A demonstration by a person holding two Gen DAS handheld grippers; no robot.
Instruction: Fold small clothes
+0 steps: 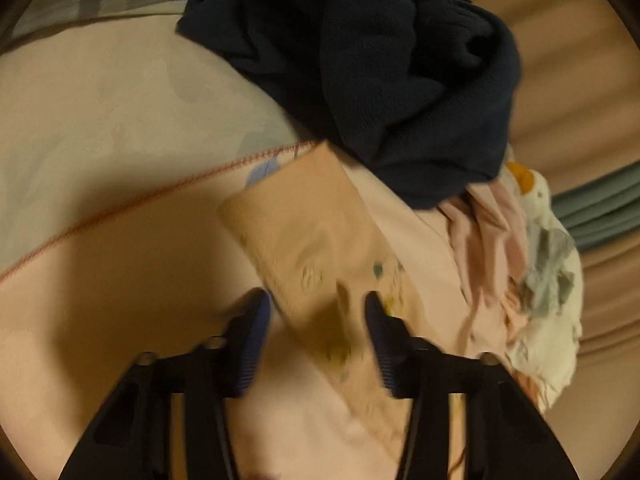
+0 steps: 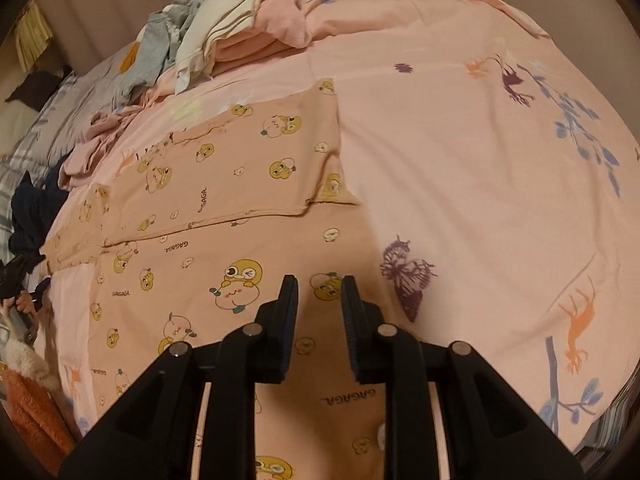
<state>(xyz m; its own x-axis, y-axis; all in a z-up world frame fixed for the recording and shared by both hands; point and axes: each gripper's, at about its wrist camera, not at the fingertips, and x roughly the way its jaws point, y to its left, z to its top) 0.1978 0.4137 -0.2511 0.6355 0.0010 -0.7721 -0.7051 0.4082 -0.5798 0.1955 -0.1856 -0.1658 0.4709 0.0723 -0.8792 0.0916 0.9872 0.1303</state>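
A peach garment printed with yellow cartoon ducks (image 2: 220, 184) lies flat on the pink bedsheet (image 2: 460, 160), its upper part folded over along a straight edge. My right gripper (image 2: 319, 282) hovers over the garment's near part, open, with a narrow gap and nothing between the pads. In the blurred left wrist view a narrow end of the same peach garment (image 1: 296, 220) runs diagonally on the sheet. My left gripper (image 1: 315, 296) stands over it, open, one blue pad on each side, neither pressing on the cloth.
A crumpled navy garment (image 1: 380, 80) lies just beyond the peach end. A heap of pink, white and grey clothes (image 1: 540, 260) sits to its right; the same heap (image 2: 240, 28) fills the far left of the bed. An orange fuzzy item (image 2: 28, 412) lies at the bed's near left edge.
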